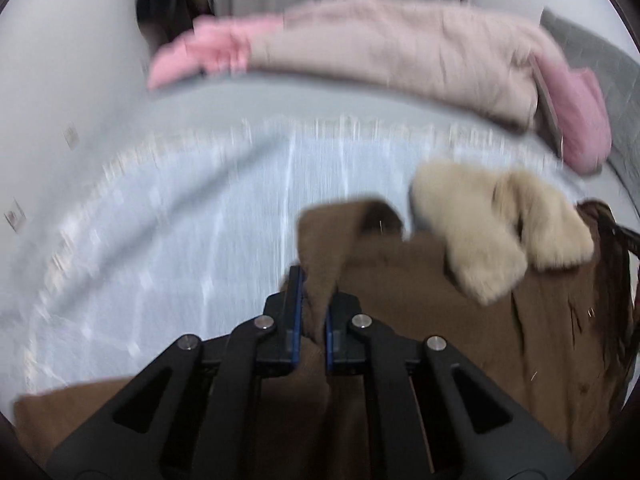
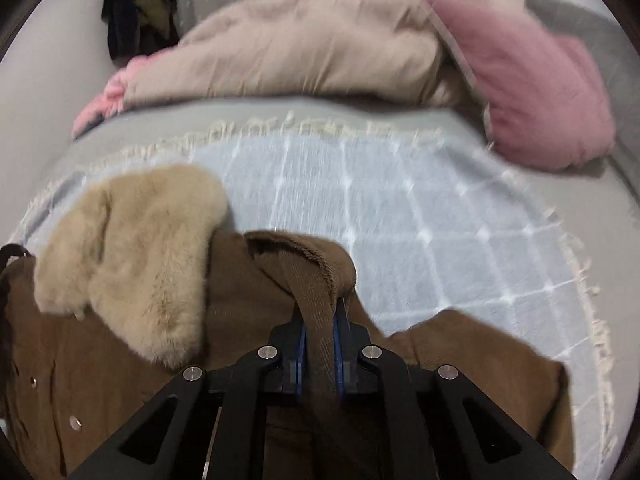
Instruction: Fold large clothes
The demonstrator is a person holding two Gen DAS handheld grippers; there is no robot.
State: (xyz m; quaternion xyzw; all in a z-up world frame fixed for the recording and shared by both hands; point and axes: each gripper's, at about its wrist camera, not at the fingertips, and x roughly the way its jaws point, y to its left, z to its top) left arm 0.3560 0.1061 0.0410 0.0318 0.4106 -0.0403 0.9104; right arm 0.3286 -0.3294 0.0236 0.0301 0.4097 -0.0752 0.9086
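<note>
A brown coat (image 1: pixel 460 320) with a cream fur collar (image 1: pixel 492 224) lies on a pale blue checked blanket (image 1: pixel 180 240) on a bed. My left gripper (image 1: pixel 314 300) is shut on a fold of the coat's brown fabric left of the collar. In the right wrist view the coat (image 2: pixel 100 380) and its fur collar (image 2: pixel 136 252) lie at the left. My right gripper (image 2: pixel 319 332) is shut on another brown fold right of the collar. Both folds stand up between the jaws. The image is motion-blurred.
A beige and pink duvet (image 1: pixel 380 48) lies bunched across the far side of the bed, also in the right wrist view (image 2: pixel 320 44). A pink pillow (image 2: pixel 532 92) sits far right. Dark clothes (image 2: pixel 140 12) hang at the back left. The blanket's fringed edge (image 2: pixel 580 264) runs right.
</note>
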